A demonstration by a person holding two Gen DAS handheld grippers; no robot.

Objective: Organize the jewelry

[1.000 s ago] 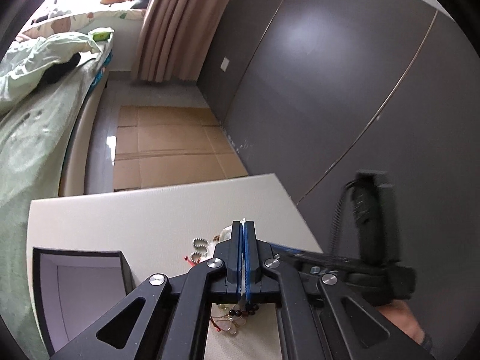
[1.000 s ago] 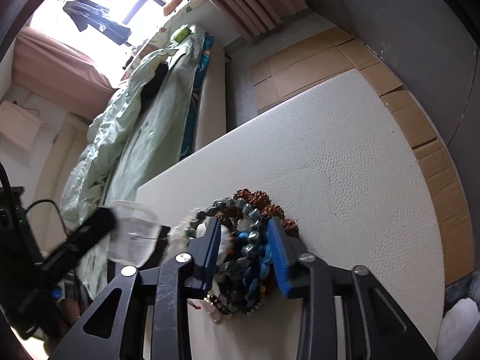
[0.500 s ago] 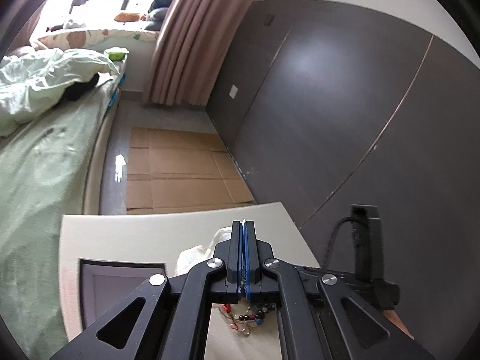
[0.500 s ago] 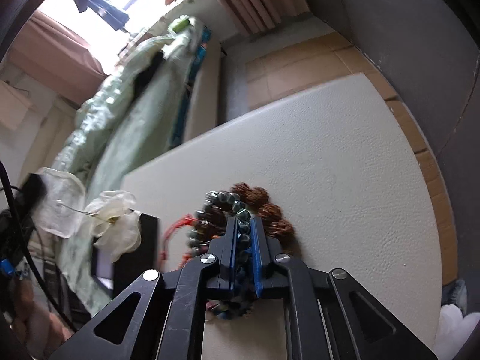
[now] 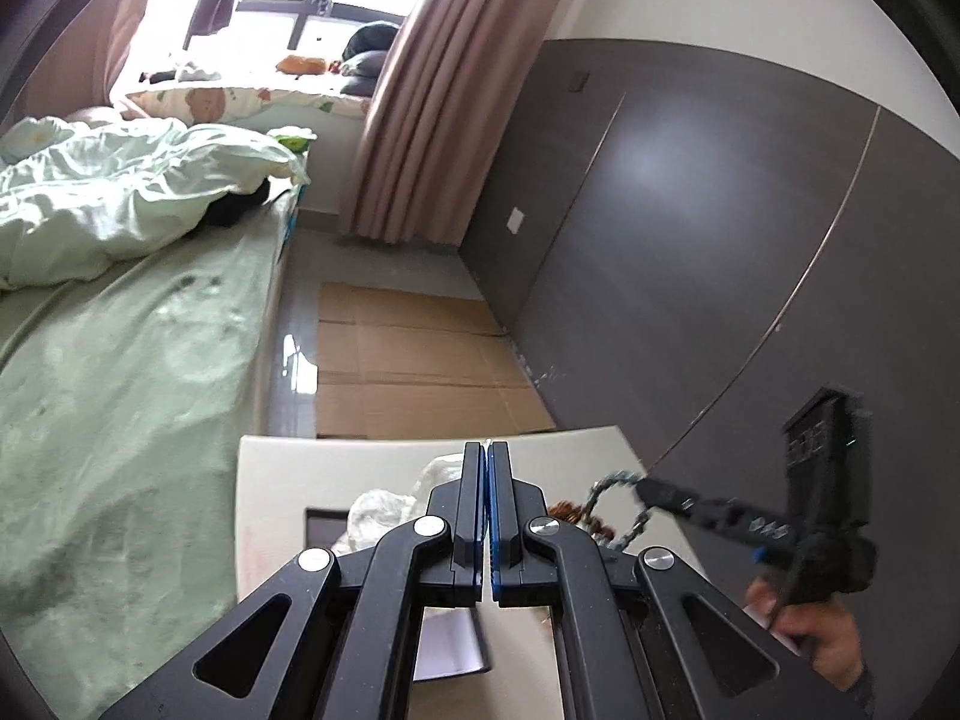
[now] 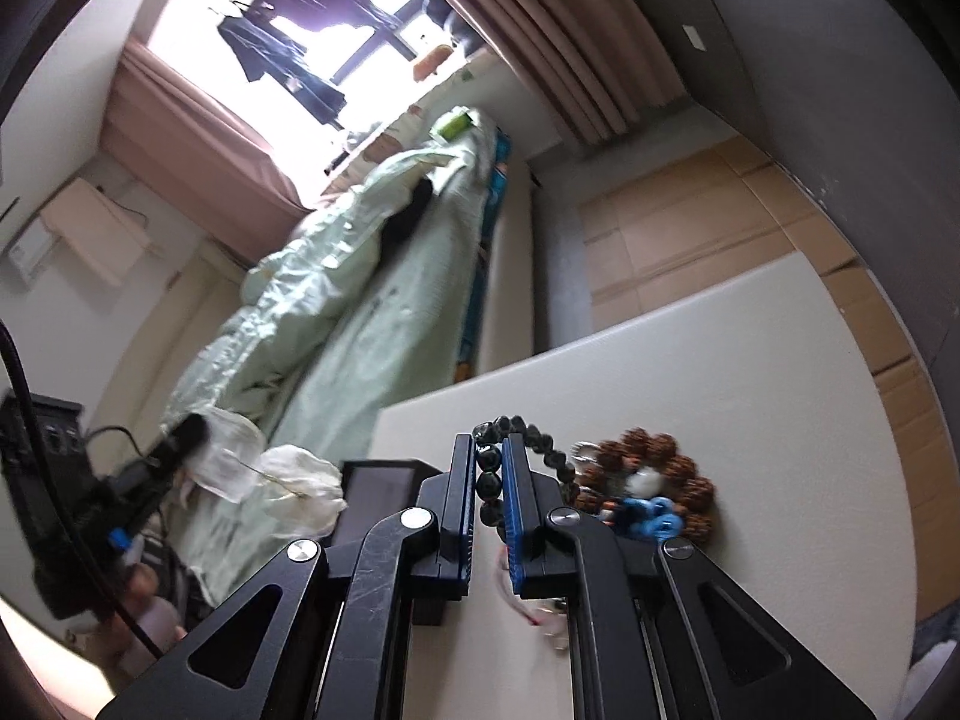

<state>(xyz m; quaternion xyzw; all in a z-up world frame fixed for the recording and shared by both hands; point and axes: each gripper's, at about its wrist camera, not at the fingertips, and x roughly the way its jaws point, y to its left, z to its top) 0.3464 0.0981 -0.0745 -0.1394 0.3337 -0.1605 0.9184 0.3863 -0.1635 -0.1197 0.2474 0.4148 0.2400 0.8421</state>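
My right gripper [image 6: 491, 456] is shut on a dark green bead bracelet [image 6: 528, 441] and holds it lifted above the white table [image 6: 750, 396]. It also shows in the left wrist view [image 5: 618, 504], hanging from the right gripper [image 5: 645, 487]. A brown bead bracelet [image 6: 678, 462] with blue beads [image 6: 651, 516] lies on the table to the right. My left gripper [image 5: 485, 450] is shut on a thin white gauze pouch [image 6: 282, 474], held up over the dark jewelry box [image 6: 378, 486].
A bed with a green quilt [image 5: 120, 300] runs along the left of the table. Flattened cardboard [image 5: 408, 360] covers the floor beyond the table's far edge. A dark wardrobe wall [image 5: 720, 240] stands on the right.
My right gripper closed on the green bracelet and lifted it off the pile. My left gripper rose and tilted up with the pouch.
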